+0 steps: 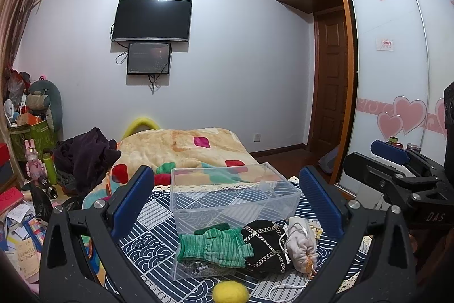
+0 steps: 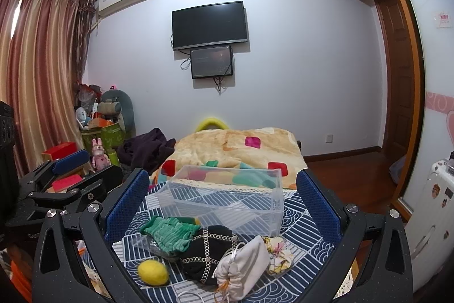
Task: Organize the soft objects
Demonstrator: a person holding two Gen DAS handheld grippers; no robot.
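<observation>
Evidently awaiting sorting, the green knitted gloves [image 2: 168,234] and white drawstring pouch [image 2: 244,266] lie low-centre before the clear plastic box [image 2: 227,200], both the left gripper [image 1: 227,200] and right gripper [image 2: 222,206] spread apart, empty.

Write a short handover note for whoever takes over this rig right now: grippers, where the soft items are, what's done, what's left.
Left gripper: open, holding nothing. Right gripper: open, holding nothing.
Clear plastic box: on the patterned cloth, nothing inside it.
In front of the box, all outside it: green gloves, black chain-trimmed piece, white drawstring pouch, floral scrunchie, yellow felt ball.
Done: nothing sorted.
Left: move every soft item into the box.
</observation>
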